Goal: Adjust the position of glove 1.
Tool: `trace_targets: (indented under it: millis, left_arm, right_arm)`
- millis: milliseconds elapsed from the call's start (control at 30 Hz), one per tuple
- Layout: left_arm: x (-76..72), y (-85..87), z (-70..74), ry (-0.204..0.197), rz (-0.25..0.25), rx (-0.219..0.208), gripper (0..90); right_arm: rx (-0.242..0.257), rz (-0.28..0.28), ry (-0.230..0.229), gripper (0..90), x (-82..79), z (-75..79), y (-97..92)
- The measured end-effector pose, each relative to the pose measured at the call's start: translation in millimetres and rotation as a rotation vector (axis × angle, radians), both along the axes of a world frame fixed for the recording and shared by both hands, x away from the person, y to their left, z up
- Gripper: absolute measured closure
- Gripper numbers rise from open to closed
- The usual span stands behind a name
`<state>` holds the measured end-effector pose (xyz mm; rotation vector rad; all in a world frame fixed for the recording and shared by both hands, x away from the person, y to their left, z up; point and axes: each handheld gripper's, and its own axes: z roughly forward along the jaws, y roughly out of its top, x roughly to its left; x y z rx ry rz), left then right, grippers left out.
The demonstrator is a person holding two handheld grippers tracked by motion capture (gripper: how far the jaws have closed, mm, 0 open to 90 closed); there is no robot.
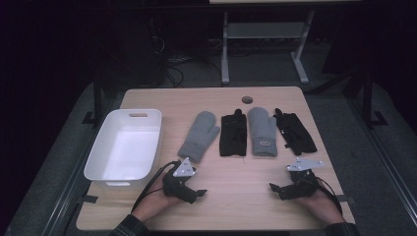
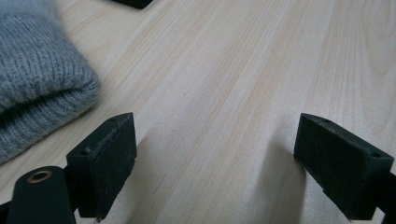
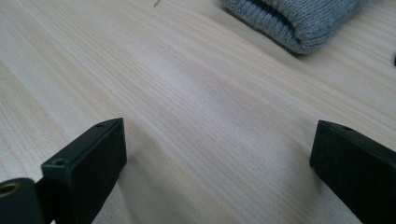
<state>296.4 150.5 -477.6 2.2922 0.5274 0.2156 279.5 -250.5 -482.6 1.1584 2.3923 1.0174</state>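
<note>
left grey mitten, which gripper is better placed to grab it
Left. The left gripper rests open just below the left grey mitten, whose cuff lies beside its jaws; the right gripper sits farther off.

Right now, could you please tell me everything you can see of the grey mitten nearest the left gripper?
The grey mitten looks like soft ribbed knit wool, with a rounded top, a thumb sticking out to its right and a folded cuff at the near end. It lies flat and empty on the wooden table, slightly tilted, between the white tub and a black glove, touching neither. The left gripper sits just short of its cuff, jaws open, not touching it.
</note>
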Motion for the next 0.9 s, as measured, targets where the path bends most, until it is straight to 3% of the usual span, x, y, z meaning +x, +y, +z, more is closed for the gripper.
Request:
trace_targets:
  millis: [200,233,300,333,400,433,500,533,633,667,733,767,900]
  left_arm:
    - [0.0,-0.2,0.1,0.000,0.001,0.001,12.1]
    - [0.2,-0.9,0.2,0.001,0.001,0.001,12.0]
    - [0.1,-1.4,0.0,0.002,0.004,-0.004,11.9]
    - [0.1,-1.4,0.0,0.002,0.003,-0.004,11.9]
    - [0.1,-1.4,0.0,0.002,0.003,-0.004,11.9]
    - [0.0,-1.5,-0.1,0.002,0.004,-0.005,11.9]
    - [-0.1,-1.6,-0.2,0.004,0.006,-0.008,11.9]
    - [-0.1,-1.6,-0.2,0.003,0.006,-0.009,11.9]
    - [0.2,-1.9,-0.3,-0.002,0.004,-0.013,11.9]
    - [0.3,-1.8,-0.4,-0.002,0.004,-0.011,12.0]
    - [0.2,-1.9,-0.4,-0.002,0.004,-0.012,12.0]
    - [0.3,-1.9,-0.4,-0.002,0.004,-0.013,12.0]
    - [0.3,-1.8,-0.3,-0.002,0.004,-0.011,12.0]
  right_arm:
    - [-0.012,0.012,0.004,8.5,0.5,1.9,-0.3]
    - [-0.021,0.018,0.015,22.1,0.2,6.6,-0.3]
    - [-0.028,0.020,0.017,24.4,0.4,9.0,-0.4]
    - [-0.021,0.018,0.010,36.1,0.4,13.9,-0.5]
    - [-0.019,0.014,-0.002,40.3,0.5,16.9,-0.7]
    - [-0.011,0.011,-0.022,49.8,1.9,22.8,-1.1]
    - [-0.010,0.007,-0.032,53.7,3.2,25.4,-1.1]
    - [-0.018,0.002,-0.045,64.5,7.2,29.9,-1.0]
    - [-0.017,-0.011,-0.026,72.3,12.6,33.4,-1.2]
    - [-0.014,-0.010,-0.015,80.5,16.7,34.9,-1.2]
    - [-0.013,-0.007,-0.017,83.5,18.7,35.4,-0.8]
    - [-0.003,-0.001,-0.023,89.9,23.9,37.4,0.0]
    - [0.009,0.008,-0.040,90.0,31.0,40.5,0.7]
